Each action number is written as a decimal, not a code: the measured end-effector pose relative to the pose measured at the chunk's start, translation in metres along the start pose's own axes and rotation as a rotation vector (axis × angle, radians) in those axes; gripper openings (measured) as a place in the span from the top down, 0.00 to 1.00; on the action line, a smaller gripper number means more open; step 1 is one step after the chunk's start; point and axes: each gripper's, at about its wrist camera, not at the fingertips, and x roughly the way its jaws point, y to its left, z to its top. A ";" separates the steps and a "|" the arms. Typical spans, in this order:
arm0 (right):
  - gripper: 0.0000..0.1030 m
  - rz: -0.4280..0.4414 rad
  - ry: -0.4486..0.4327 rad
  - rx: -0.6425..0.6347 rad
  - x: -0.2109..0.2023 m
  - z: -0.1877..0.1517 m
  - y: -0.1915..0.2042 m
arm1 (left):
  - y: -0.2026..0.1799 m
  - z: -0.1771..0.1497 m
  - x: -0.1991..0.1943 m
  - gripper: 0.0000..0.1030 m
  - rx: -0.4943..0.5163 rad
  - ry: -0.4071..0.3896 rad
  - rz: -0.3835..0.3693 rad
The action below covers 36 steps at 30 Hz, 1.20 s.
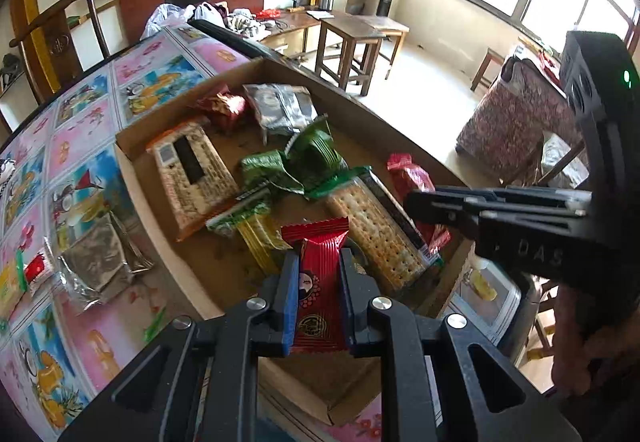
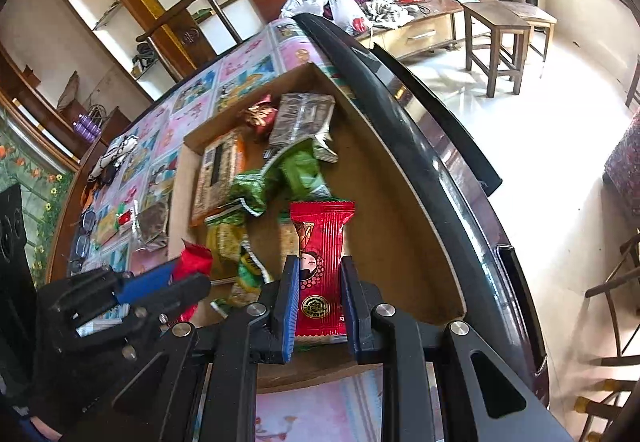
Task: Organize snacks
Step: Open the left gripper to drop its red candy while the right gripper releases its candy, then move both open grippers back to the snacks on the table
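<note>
While each tool (image 1: pixel 319 274) (image 2: pixel 320 282) grips a red packet (image 1: pixel 320 282), the box rim (image 2: pixel 404 170) hugs the table edge (image 2: pixel 440 130).

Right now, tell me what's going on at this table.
A person is sorting snacks with a claw in each hand. The left claw is shut on a red snack packet, and the right claw is shut on a matching red packet. Both hang over an open cardboard box that already holds cracker packs and green packets. A silver pouch and a few small snacks lie outside it on the patterned tablecloth.
</note>
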 end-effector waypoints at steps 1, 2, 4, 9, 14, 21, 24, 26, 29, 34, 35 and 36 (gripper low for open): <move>0.79 -0.003 0.005 0.003 0.002 0.001 -0.002 | -0.001 -0.001 0.003 0.83 0.005 0.006 0.003; 0.79 -0.003 0.008 0.005 0.003 0.001 -0.004 | -0.002 -0.002 0.004 0.83 0.008 0.009 0.005; 0.79 -0.004 0.012 0.006 0.004 0.002 -0.005 | -0.003 -0.003 0.008 0.83 0.013 0.016 0.009; 0.79 -0.010 0.025 0.009 0.011 0.005 -0.009 | -0.002 -0.008 0.013 0.83 0.019 0.033 0.013; 0.79 -0.011 0.041 0.014 0.018 0.004 -0.010 | -0.005 -0.011 0.013 0.83 0.043 0.029 0.029; 0.78 -0.010 0.043 0.000 0.018 0.005 -0.006 | -0.008 -0.011 0.013 0.82 0.063 0.024 0.041; 0.78 -0.010 0.036 -0.005 0.015 0.005 -0.005 | -0.008 -0.011 0.013 0.78 0.064 0.024 0.037; 0.78 -0.008 0.035 -0.007 0.014 0.004 -0.004 | -0.009 -0.011 0.011 0.68 0.068 0.018 0.034; 0.77 -0.011 0.025 -0.011 0.011 0.003 -0.002 | -0.010 -0.010 0.007 0.56 0.069 0.003 0.030; 0.77 -0.018 0.007 -0.008 0.004 0.001 -0.001 | -0.009 -0.010 0.001 0.56 0.061 -0.011 0.033; 0.77 -0.020 0.003 -0.009 0.003 0.001 -0.001 | -0.008 -0.009 0.000 0.56 0.059 -0.014 0.034; 0.77 -0.020 -0.003 -0.009 0.001 0.001 0.000 | -0.007 -0.010 -0.002 0.56 0.057 -0.022 0.036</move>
